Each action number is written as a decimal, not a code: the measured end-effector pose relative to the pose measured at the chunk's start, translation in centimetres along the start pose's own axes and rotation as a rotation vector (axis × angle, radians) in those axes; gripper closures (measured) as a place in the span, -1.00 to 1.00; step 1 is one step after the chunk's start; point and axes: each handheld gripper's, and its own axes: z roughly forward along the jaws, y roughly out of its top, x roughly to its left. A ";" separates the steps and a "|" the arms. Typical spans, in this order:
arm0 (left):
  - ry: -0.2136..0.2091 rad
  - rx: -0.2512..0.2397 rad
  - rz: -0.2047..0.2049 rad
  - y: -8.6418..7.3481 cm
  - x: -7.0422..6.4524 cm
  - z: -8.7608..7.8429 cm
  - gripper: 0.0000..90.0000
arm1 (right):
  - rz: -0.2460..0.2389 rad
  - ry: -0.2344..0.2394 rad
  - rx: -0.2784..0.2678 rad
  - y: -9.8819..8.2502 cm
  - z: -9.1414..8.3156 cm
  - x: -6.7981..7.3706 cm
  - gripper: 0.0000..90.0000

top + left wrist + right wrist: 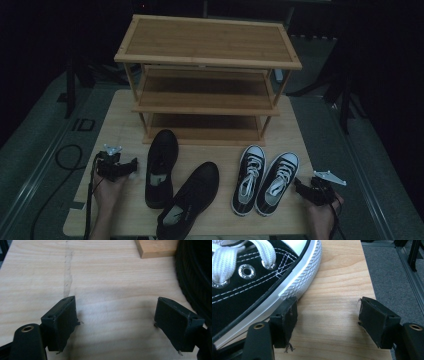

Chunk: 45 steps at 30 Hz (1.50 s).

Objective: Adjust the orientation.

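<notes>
High view: two black shoes point(161, 167) and a pair of black-and-white sneakers point(265, 179) lie on the table point(120, 112) before the rack point(207, 75) — its shelves look bare, so by my reading all of the shelving is left to do.

Left gripper view: the left gripper point(117, 322) gapes, nothing between its jaws, a black shoe just beside it.

Right gripper view: the right gripper point(327, 322) is spread too — one jaw against the sneaker's sole, grasping nothing.

Two plain black shoes point(176, 180), black sneakers point(265, 179) with white laces and soles, light wood-grain table point(120, 125)
</notes>
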 end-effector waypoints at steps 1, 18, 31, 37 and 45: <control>-0.001 0.000 0.000 0.0 0.0 0.0 -0.60 | -0.001 0.002 0.000 0.0 0.0 0.0 -0.32; -0.009 -0.004 0.006 0.0 0.0 -0.3 -0.38 | -0.010 0.011 0.000 0.0 0.0 -0.2 -0.32; -0.033 0.045 0.025 0.4 -0.1 -0.9 0.02 | -0.011 0.012 0.000 0.1 0.0 -0.2 -0.32; -0.047 0.039 0.057 0.7 -0.1 -2.3 0.04 | -0.011 0.012 0.000 0.0 0.0 -0.2 -0.32; -0.088 0.028 0.050 1.3 0.2 -4.0 0.05 | -0.011 0.012 0.000 0.0 0.0 -0.2 -0.32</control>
